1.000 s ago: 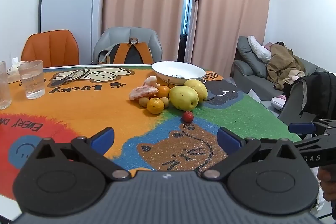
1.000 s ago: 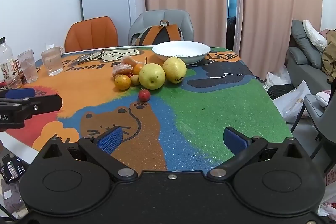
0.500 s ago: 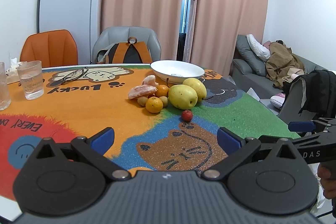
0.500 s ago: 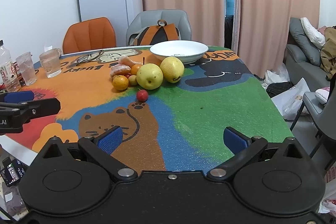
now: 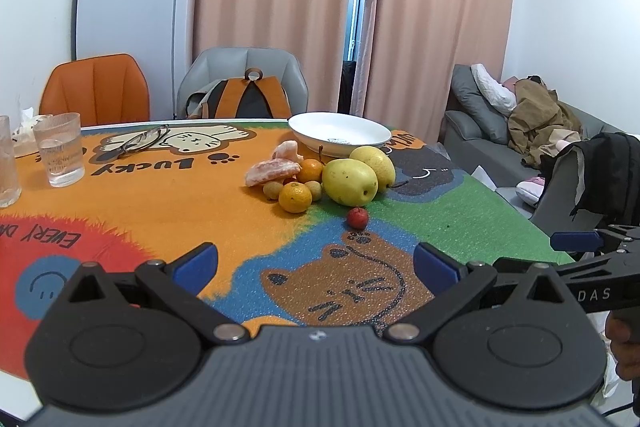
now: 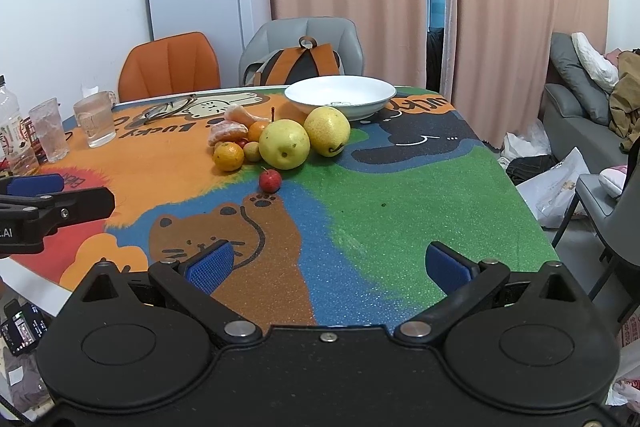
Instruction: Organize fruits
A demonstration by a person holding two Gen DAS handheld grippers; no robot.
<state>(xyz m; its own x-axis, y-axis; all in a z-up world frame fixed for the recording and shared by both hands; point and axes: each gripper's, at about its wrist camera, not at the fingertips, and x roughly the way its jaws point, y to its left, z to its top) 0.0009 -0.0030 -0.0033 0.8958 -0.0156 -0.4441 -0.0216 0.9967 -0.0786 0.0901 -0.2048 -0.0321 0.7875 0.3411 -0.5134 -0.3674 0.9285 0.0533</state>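
Both grippers, left gripper and right gripper, hover spread and empty; small red fruit sits at twelve o'clock, white bowl beyond. Best approach low, pinch gently.

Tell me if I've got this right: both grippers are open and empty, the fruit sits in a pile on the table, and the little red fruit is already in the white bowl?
Not quite. The little red fruit lies on the table, apart from the white bowl, in front of the pile; the right wrist view shows it. The left gripper and right gripper are open and empty.
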